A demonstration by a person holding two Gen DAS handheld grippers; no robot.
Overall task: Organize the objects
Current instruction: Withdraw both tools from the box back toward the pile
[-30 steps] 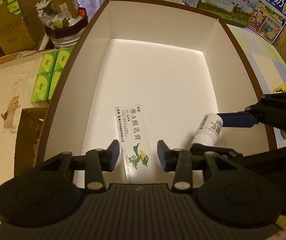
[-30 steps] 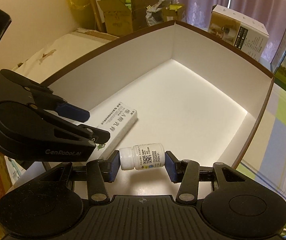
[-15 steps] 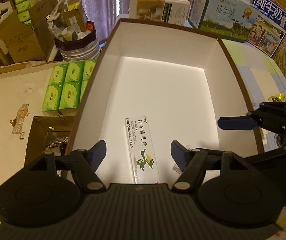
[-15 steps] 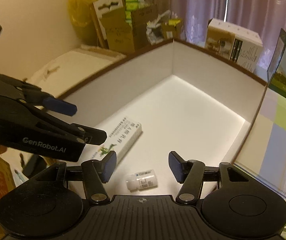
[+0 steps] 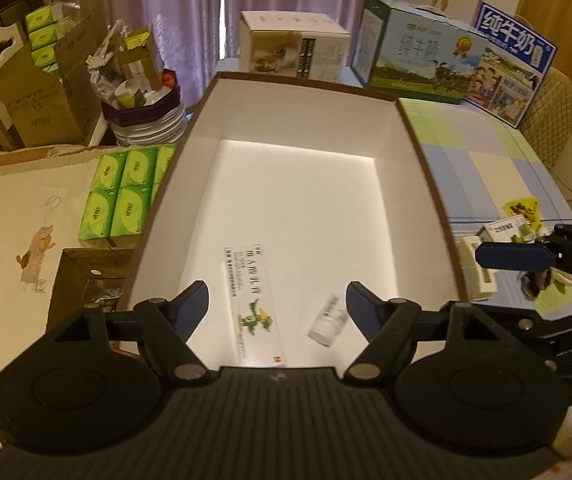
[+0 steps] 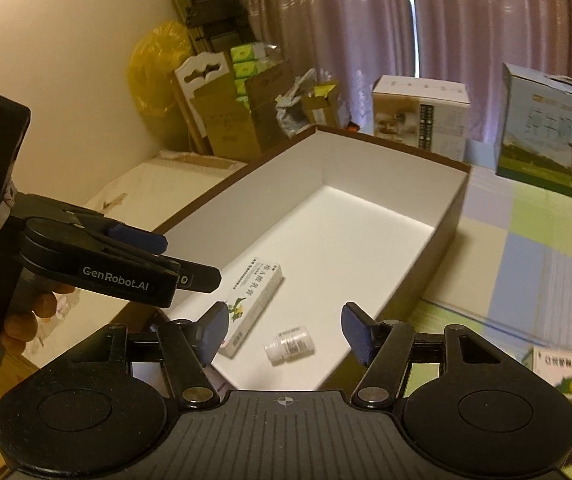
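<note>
Left wrist view: two things lie on the white floor of the brown-rimmed box (image 5: 426, 160), a long white ointment carton (image 5: 253, 300) with green print and a small white bottle (image 5: 328, 318) on its side, just beside each other at the near end. The left gripper (image 5: 277, 307) has just been opening; its jaws stand apart, gripping nothing. Six green tissue packs (image 5: 123, 192) sit left of the box.

Right wrist view: the right gripper (image 6: 285, 330), also just opening, hangs released above the bottle (image 6: 290, 345). A pastel checked tablecloth (image 6: 546, 248) and purple curtains (image 6: 366, 32) lie beyond.
</note>
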